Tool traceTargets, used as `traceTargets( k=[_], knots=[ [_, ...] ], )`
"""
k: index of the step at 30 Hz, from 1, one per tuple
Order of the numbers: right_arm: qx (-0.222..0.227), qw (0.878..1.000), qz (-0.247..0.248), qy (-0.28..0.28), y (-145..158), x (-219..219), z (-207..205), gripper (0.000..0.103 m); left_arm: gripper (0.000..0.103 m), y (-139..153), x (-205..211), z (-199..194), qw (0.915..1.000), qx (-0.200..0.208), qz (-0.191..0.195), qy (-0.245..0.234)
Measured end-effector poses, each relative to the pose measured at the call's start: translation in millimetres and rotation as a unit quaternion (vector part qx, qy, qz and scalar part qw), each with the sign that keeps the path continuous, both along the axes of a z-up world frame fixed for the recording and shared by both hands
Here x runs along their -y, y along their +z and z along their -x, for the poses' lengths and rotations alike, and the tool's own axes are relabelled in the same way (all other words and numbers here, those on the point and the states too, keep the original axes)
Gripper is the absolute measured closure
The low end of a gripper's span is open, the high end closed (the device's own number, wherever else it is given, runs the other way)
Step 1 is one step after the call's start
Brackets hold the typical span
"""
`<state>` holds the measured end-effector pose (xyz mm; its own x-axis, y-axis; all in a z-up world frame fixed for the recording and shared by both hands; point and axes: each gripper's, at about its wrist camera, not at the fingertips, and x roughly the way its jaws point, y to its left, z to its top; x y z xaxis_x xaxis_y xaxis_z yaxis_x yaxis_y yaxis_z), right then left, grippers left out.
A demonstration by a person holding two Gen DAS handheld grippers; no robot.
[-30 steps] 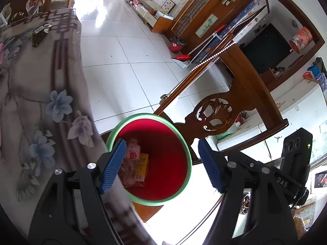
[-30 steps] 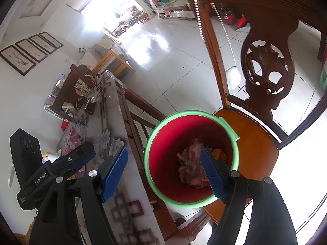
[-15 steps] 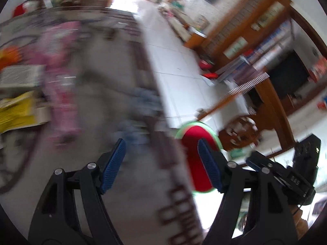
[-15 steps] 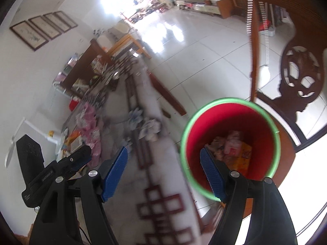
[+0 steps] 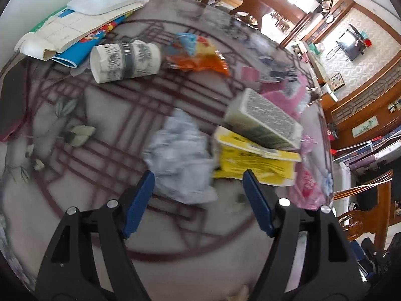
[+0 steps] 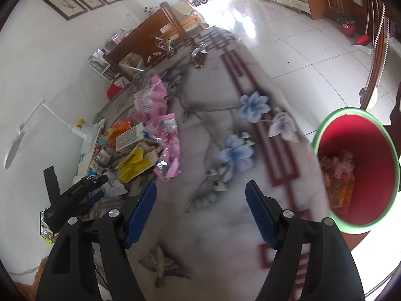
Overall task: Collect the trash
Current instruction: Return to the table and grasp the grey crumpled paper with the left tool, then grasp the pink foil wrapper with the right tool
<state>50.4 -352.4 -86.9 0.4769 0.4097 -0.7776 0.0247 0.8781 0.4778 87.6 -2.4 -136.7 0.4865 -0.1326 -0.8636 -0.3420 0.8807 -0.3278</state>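
**Both claws wide open over the littered worktop**

The left claw [image 5: 198, 195] is spread wide and holds nothing; a crumpled white paper wad [image 5: 181, 160] lies just ahead between its blue pads. Beyond it to the right sits a yellow carton [image 5: 253, 165] under a green-and-white box [image 5: 263, 123]; their print is too blurred to read. Farther off lies a tipped paper cup [image 5: 125, 60]. The right claw [image 6: 200, 210] gapes empty above the flowered worktop [image 6: 225, 225]; the red trash bin [image 6: 358, 165], wrappers inside, stands to its right.
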Motion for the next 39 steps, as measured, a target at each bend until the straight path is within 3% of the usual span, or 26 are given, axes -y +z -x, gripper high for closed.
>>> traceTargets(
  k=[5, 8, 11, 18, 24, 33, 34, 36, 38, 39],
  knots=[
    [0.0, 1.0, 0.003, -0.006, 0.5, -21.6, 2.2, 0.032, 0.034, -11.5, -5.6, -10.6, 0.9993, -0.008, 0.01, -0.034],
    [0.001, 1.0, 0.008, -0.011, 2.3, -29.1, 5.1, 0.032, 0.049, -20.2, -8.4, -12.4, 0.9985, -0.013, 0.019, -0.05],
    [0.001, 1.0, 0.014, -0.017, 3.3, -33.5, 7.1, 0.032, 0.056, -19.4, -12.3, -10.0, 0.9973, -0.006, 0.037, -0.064],
    [0.001, 0.997, 0.07, 0.03, 3.9, -64.6, -13.1, 0.032, 0.056, -2.8, -14.3, 19.5, 0.995, 0.018, 0.026, -0.094],
    [0.01, 0.988, 0.129, 0.08, -8.0, -103.4, -61.0, 0.032, 0.056, 1.2, -18.4, 39.9, 0.9945, 0.017, 0.029, -0.099],
    [-0.053, 0.984, 0.14, 0.091, -55.3, -129.8, -123.3, 0.034, 0.056, 3.4, -26.9, 59.8, 0.9957, 0.017, 0.029, -0.086],
    [-0.06, 0.984, 0.142, 0.095, -60.2, -132.0, -124.9, 0.037, 0.056, 3.8, -28.5, 62.5, 0.9959, 0.017, 0.029, -0.084],
    [-0.067, 0.983, 0.139, 0.102, -65.1, -136.2, -126.2, 0.053, 0.056, 3.4, -31.0, 66.2, 0.9962, 0.016, 0.029, -0.081],
    [-0.076, 0.982, 0.137, 0.108, -69.2, -139.2, -125.6, 0.078, 0.056, 1.8, -32.0, 68.0, 0.9963, 0.014, 0.03, -0.079],
    [-0.081, 0.982, 0.132, 0.111, -71.5, -140.1, -124.6, 0.084, 0.056, 0.5, -32.7, 68.5, 0.9964, 0.012, 0.031, -0.078]
  ],
)
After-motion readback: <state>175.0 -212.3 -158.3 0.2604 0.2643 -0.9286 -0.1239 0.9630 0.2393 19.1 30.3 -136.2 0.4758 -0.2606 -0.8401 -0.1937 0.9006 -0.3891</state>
